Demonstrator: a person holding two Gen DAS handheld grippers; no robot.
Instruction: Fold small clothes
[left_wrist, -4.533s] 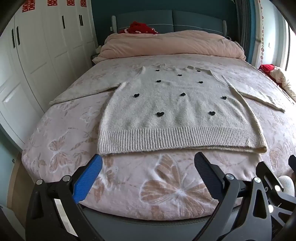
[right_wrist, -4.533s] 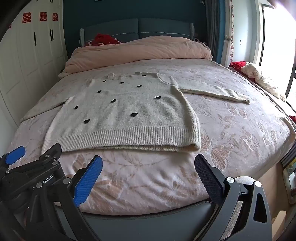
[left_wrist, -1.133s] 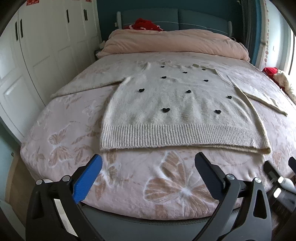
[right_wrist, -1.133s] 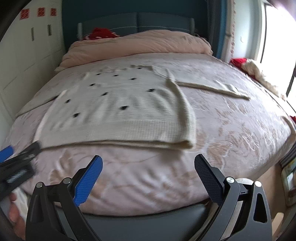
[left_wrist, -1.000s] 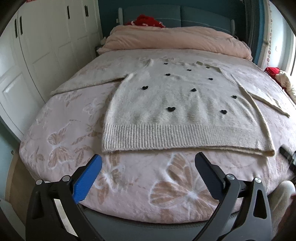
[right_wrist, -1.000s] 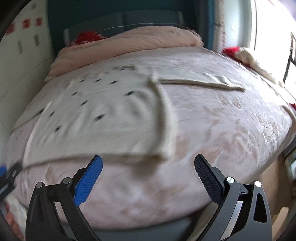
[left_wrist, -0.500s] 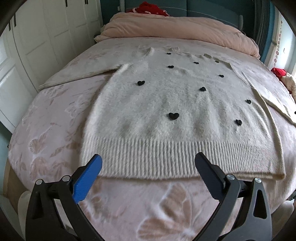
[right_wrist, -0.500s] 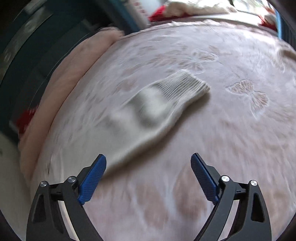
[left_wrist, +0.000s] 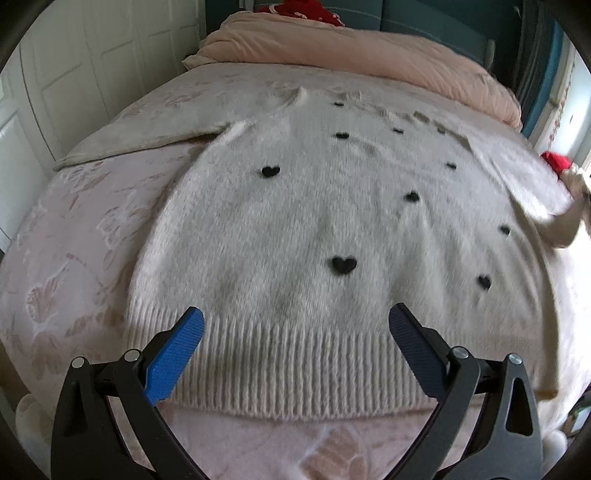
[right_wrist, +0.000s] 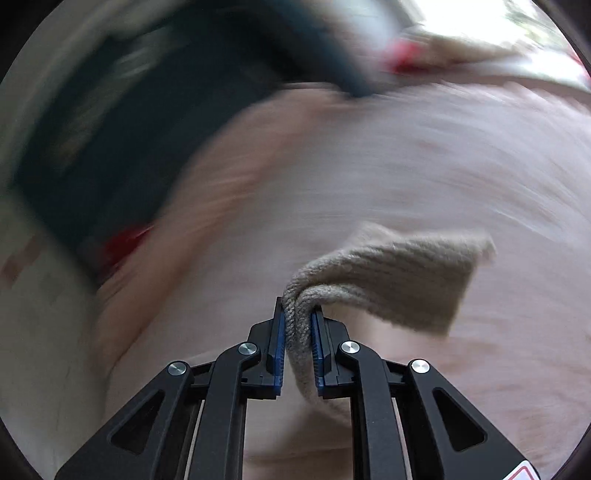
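White wardrobe doors (left_wrist: 74, 85) at far left. Pink butterfly-print bedspread (left_wrist: 77, 240) covers the bed. Cream sweater (left_wrist: 314, 229) with black hearts lies flat, front up, on the bedspread; its left sleeve (left_wrist: 147, 133) stretches out to the left, ribbed hem (left_wrist: 288, 369) at the near edge. Left gripper (left_wrist: 295, 339) hovers over the hem, jaws spread wide, holding nothing. Folded pink duvet (left_wrist: 369, 62) at the far end, red cloth (left_wrist: 306, 11) behind it. At right, the sweater's right sleeve (left_wrist: 561, 229) is lifted off the bed. Right gripper (right_wrist: 298, 332) is clamped on the ribbed sleeve cuff (right_wrist: 388, 280), which flops to the right above the blurred bedspread.
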